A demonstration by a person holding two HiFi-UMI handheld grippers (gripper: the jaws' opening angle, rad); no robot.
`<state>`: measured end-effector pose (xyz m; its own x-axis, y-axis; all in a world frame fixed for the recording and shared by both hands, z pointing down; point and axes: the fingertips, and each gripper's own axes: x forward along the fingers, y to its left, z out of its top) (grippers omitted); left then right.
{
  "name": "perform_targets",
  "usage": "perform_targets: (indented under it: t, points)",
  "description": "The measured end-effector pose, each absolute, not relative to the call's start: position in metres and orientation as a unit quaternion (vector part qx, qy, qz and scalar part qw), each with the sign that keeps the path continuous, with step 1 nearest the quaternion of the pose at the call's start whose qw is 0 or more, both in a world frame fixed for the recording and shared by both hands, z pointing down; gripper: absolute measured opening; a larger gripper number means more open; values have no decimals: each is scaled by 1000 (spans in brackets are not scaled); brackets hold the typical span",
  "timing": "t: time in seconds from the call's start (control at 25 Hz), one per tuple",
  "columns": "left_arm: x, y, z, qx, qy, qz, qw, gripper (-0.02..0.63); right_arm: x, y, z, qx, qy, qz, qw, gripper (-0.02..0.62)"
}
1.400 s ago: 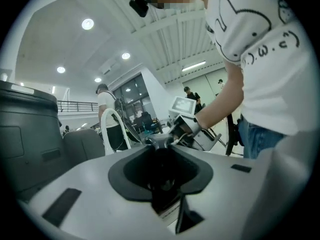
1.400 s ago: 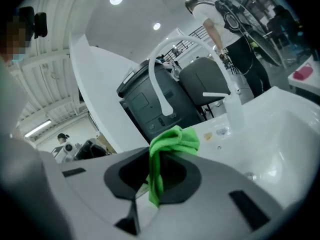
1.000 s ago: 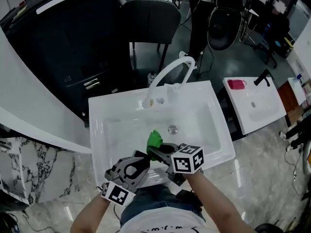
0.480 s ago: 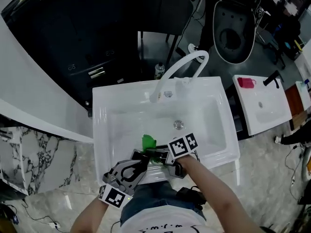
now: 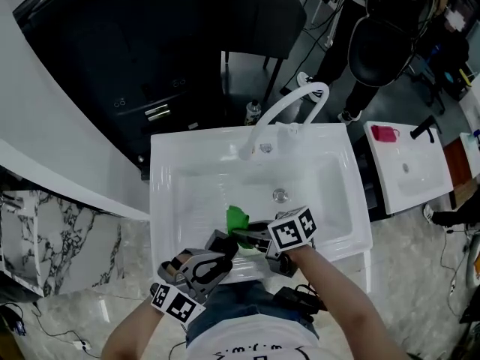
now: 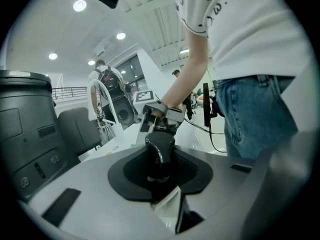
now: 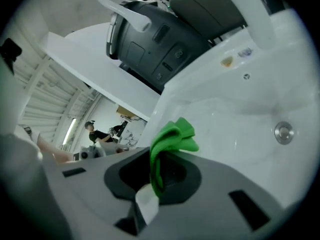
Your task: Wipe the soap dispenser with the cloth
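Note:
My left gripper hangs over the sink's front edge, shut on a small black soap dispenser. In the left gripper view the dispenser's rounded black top stands up between the jaws of the left gripper. My right gripper, with its marker cube, is just to the right, shut on a bright green cloth. The cloth bunches out of the jaws of the right gripper above the basin. It sits close beside the dispenser; I cannot tell whether they touch.
The white sink has a curved white faucet at the back and a drain. A black cabinet and chair stand behind it. A second basin with a pink thing is at the right.
The right gripper has dipped and turned with the cloth, staying next to the dispenser. The left gripper has shifted slightly along the sink's front edge. Both grips are unchanged.

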<state>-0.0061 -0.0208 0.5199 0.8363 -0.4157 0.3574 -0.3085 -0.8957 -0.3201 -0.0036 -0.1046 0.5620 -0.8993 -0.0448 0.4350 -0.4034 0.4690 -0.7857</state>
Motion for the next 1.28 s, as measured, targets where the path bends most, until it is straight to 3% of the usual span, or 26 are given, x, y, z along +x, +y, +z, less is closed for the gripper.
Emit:
perform_targets:
  t: [0.12, 0.52, 0.92, 1.28]
  points:
    - [-1, -18, 520, -949, 170, -222, 144, 103, -7, -95, 535, 105, -857, 480, 153, 46]
    - [13, -11, 523, -945, 121, -240, 183, 103, -32, -103, 543, 91, -836, 520, 151, 46]
    - [28, 4, 531, -927, 44, -277, 248, 103, -28, -118, 600, 118, -810, 520, 243, 46]
    - [41, 10, 540, -884, -72, -314, 338, 104, 14, -133, 538, 136, -879, 408, 205, 46]
